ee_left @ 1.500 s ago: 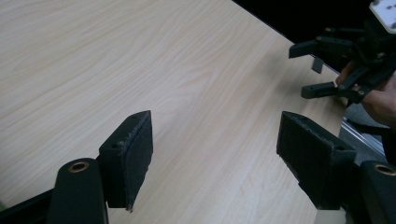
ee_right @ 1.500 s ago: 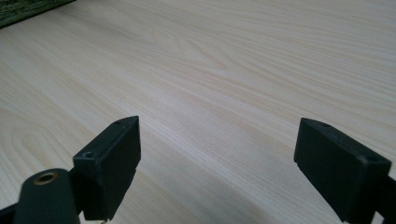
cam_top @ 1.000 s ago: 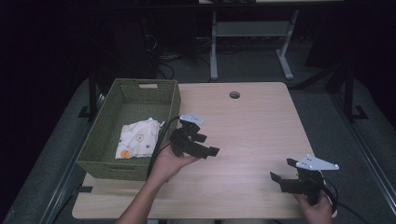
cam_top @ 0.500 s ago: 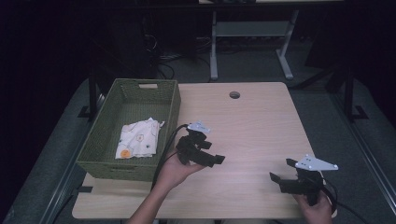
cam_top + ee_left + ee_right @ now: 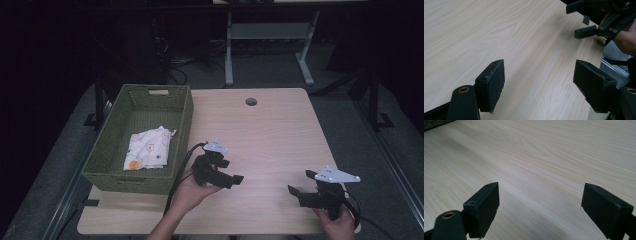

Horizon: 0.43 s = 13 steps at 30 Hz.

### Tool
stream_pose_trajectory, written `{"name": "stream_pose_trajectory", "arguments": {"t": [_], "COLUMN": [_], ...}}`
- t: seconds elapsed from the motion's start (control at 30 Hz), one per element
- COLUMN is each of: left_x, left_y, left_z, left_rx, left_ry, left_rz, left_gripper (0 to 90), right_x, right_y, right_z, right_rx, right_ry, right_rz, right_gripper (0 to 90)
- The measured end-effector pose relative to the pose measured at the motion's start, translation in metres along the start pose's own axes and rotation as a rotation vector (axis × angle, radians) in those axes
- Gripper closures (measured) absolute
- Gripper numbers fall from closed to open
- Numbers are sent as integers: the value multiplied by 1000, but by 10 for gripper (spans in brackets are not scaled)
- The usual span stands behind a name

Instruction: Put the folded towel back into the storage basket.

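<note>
High view: one green basket [image 5: 112,150] at centre left holding one white cloth [image 5: 148,149]; two grippers, left gripper [image 5: 235,179] and right gripper [image 5: 300,186], both with jaws spread, empty, at lower frame.

free: bare table [image 5: 270,130] between tools | obstacle: basket [image 5: 182,125] wall, left

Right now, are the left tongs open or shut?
Open. In the left gripper view the left tongs stand with both pads wide apart, bare wooden table between them, nothing held.

White patterned cloth [image 5: 148,148], crumpled, lying inside green woven basket [image 5: 182,117], table's left.
</note>
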State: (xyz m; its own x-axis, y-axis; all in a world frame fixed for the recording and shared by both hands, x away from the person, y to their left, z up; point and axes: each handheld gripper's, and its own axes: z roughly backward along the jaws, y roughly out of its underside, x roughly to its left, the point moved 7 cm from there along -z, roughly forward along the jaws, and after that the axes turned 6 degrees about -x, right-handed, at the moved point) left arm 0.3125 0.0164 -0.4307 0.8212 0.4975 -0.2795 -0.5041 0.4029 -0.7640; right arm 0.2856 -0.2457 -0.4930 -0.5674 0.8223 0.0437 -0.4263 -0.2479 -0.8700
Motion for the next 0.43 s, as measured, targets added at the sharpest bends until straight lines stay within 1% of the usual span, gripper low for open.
{"name": "stream_pose_trajectory", "arguments": {"t": [0.23, 0.33, 0.43], "left_x": [-6, -9, -14], "left_y": [12, 17, 24], "left_z": [-6, -5, -3], "left_rx": [1, -1, -3], "left_ry": [15, 15, 24], "left_rz": [0, -17, -35], "left_gripper": [249, 246, 238], "right_x": [2, 3, 5], "right_y": [0, 0, 0], "right_z": [-1, -2, -4], "right_rx": [5, 9, 10], "right_ry": [-3, -3, -7], "right_rz": [6, 9, 17], "right_gripper": [145, 145, 145]}}
